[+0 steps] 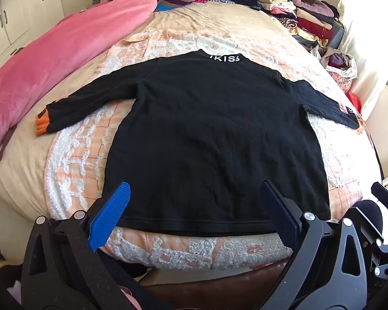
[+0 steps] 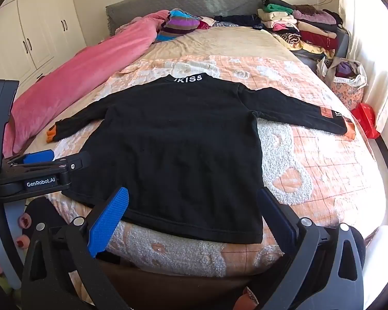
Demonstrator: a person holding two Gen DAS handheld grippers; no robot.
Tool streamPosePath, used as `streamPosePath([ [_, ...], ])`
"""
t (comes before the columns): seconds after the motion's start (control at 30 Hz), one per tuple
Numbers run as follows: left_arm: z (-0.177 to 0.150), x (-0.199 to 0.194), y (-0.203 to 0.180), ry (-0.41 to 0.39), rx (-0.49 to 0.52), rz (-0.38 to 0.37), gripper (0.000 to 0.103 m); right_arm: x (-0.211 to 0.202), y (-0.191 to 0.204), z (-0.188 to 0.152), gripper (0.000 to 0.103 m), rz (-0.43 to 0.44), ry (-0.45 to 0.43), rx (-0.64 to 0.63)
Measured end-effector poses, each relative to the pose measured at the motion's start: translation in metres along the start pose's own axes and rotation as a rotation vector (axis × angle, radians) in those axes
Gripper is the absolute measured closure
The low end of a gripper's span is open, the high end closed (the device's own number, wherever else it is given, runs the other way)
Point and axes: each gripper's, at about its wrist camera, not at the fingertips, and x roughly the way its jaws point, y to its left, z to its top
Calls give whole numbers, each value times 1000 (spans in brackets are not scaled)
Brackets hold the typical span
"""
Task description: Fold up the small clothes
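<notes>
Pink duvet crowds the sweater's left sleeve; the quilt rightward lies open.

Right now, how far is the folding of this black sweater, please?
Done: the black sweater lies spread flat on the bed, sleeves out, collar at the far end. In hand: nothing; the left gripper and right gripper are open near the hem. Left: every fold. Folded clothes are stacked by the headboard.

Black jaws, blue ribbed pads, red-painted fingernails.
</notes>
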Motion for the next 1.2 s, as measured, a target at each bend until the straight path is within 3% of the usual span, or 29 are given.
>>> streamPosePath([
  [1.2,4,-4,2,-8,-1,-6,9,-3,4,-1,4,-4,-12,-10],
])
